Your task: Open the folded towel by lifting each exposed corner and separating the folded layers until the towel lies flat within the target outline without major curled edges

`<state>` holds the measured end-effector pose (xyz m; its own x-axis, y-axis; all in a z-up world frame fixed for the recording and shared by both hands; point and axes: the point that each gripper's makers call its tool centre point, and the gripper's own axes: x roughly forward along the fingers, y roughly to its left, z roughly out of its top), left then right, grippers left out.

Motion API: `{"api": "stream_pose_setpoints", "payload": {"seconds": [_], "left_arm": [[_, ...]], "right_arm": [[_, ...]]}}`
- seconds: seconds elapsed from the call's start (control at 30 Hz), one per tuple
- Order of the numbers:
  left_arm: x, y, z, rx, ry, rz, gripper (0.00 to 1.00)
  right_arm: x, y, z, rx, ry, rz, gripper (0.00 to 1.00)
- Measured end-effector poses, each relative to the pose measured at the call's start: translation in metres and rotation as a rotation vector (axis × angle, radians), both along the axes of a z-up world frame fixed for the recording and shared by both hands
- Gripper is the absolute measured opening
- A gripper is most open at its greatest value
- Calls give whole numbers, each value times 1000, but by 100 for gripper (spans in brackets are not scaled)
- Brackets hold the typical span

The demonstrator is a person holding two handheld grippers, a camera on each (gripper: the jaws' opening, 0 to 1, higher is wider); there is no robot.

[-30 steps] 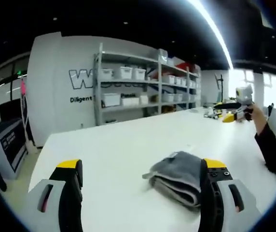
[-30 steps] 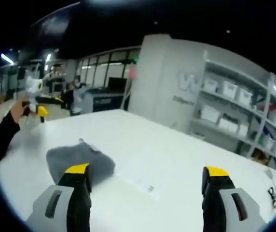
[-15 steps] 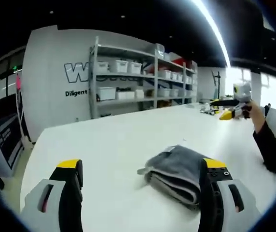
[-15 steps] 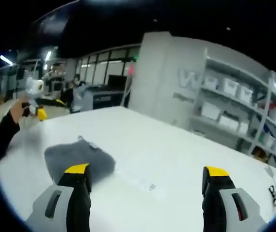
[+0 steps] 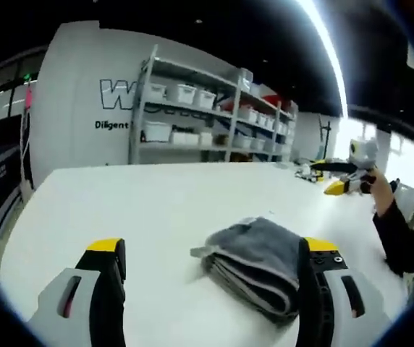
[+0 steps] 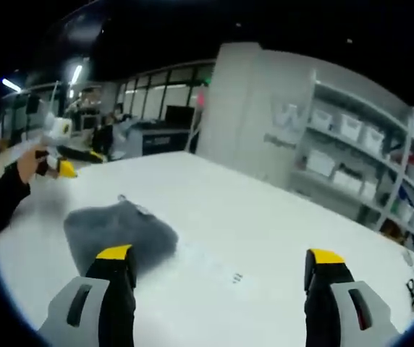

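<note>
Your left claw (image 5: 210, 253) has its jaws wide apart and holds nothing, and your right claw (image 6: 220, 262) is the same, both up above the white desk (image 5: 149, 210). The gray towel (image 5: 254, 262) lies folded on the desk, just by the left claw's right jaw. If you pinch too deep, you may grab all the layers and lift the whole pile, not one corner.

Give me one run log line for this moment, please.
towel: folded, grey, on white table | left gripper: open, above table near towel | right gripper: open, towel ahead-left | contact: none
</note>
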<state>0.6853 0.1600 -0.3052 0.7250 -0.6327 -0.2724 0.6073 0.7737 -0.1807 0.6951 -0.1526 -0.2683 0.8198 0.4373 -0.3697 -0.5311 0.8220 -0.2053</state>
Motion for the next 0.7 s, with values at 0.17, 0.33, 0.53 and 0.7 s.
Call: {"api": "stream_pose_setpoints", "payload": {"seconds": [0.17,0.33,0.53,0.7], "left_arm": [[-1,0,-9,32,21,0,95],[-4,-3,-13,47,39,-24,91],[-8,-10,-19,59,53,-65,92],[-5,-6,-22,51,65,-45,94]], "right_arm": [[5,3,-5,30,11,-9,100],[3,16,-15,65,47,24,99],[1,33,-24,76,64,55,99],[1,31,-28,48,61,41,99]]}}
